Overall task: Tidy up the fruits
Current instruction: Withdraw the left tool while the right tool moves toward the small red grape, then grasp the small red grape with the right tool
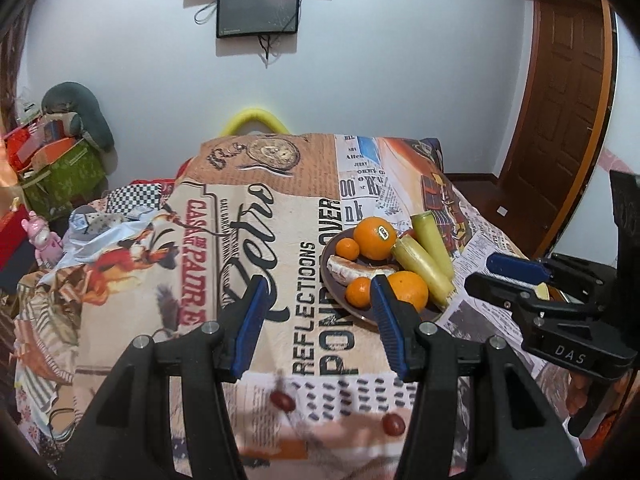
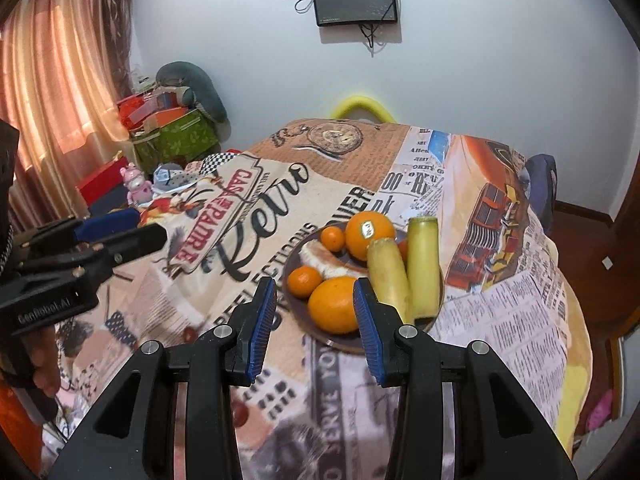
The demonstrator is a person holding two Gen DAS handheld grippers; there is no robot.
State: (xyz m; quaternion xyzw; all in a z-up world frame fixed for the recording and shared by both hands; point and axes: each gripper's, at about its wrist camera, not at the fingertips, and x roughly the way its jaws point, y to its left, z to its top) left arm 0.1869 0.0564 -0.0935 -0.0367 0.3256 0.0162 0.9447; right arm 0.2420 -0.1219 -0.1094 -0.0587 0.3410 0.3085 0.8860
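— What do your fingers hold at this moment?

— Nothing. My left gripper [image 1: 318,300] is released, its blue ribbed fingers [image 1: 251,322] stand apart with only the printed retro-newspaper cloth [image 1: 192,240] of the bench between them. My right gripper [image 2: 316,308] is released too, its fingers are wide apart above the same cloth.

— And where are the fruits?

— They lie together on the dark brown round plate [image 2: 340,340], just ahead of my right fingers and ahead-right of my left fingers. There is a large orange with a sticker [image 2: 369,237], a second large orange [image 2: 334,305] nearest to my right fingers, two small mandarins [image 2: 304,280], one pale peeled fruit piece [image 2: 320,258] and two long yellow-green fruits [image 2: 423,264] that lean side by side.

— Anything else near?

— Two small dark red round things [image 1: 282,400] on the cloth below my left fingers; they are blurred, I cannot tell what they are.
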